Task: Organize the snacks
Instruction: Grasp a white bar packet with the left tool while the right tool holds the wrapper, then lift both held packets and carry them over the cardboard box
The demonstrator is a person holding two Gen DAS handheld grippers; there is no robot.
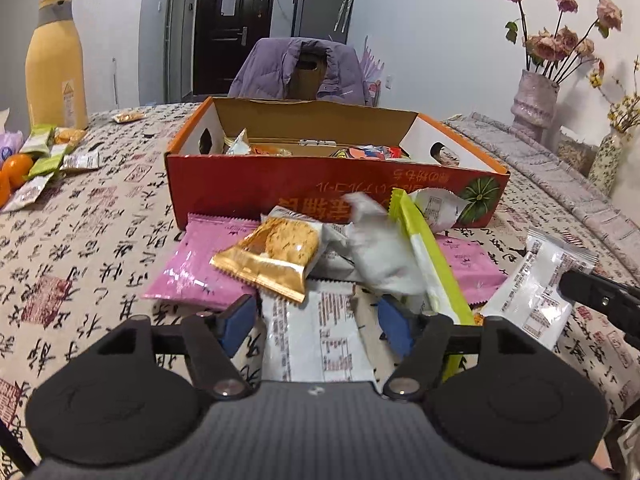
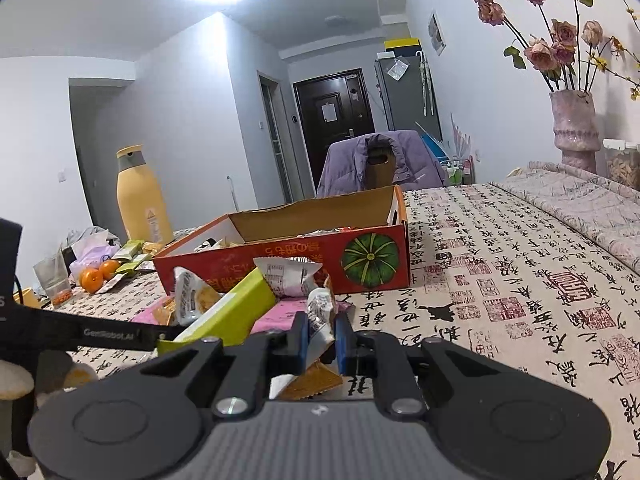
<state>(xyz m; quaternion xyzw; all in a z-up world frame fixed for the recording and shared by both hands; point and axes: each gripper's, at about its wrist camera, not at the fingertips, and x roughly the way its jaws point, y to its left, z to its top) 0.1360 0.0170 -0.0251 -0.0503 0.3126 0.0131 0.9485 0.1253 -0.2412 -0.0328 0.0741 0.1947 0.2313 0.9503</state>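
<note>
A red and orange cardboard box (image 1: pixel 280 188) with a pumpkin picture stands open on the table, with several snacks inside. In front of it lies a heap of packets: a pink one (image 1: pixel 192 264), a gold biscuit packet (image 1: pixel 272 256), a blurred white one (image 1: pixel 380 256) and a yellow-green one (image 1: pixel 432 268). My left gripper (image 1: pixel 316 326) is open just short of the heap, above a flat white packet (image 1: pixel 316 344) that its pads do not touch. My right gripper (image 2: pixel 322 338) is shut on a white printed packet (image 2: pixel 320 312), seen at the right edge as white printed packet (image 1: pixel 536 284).
A tall yellow bottle (image 1: pixel 56 64), oranges (image 1: pixel 16 168) and green packets (image 1: pixel 44 152) sit at the far left, with a glass cup (image 2: pixel 54 280). A vase of dried roses (image 1: pixel 536 96) stands at the right. A chair with a purple jacket (image 1: pixel 300 68) is behind the box.
</note>
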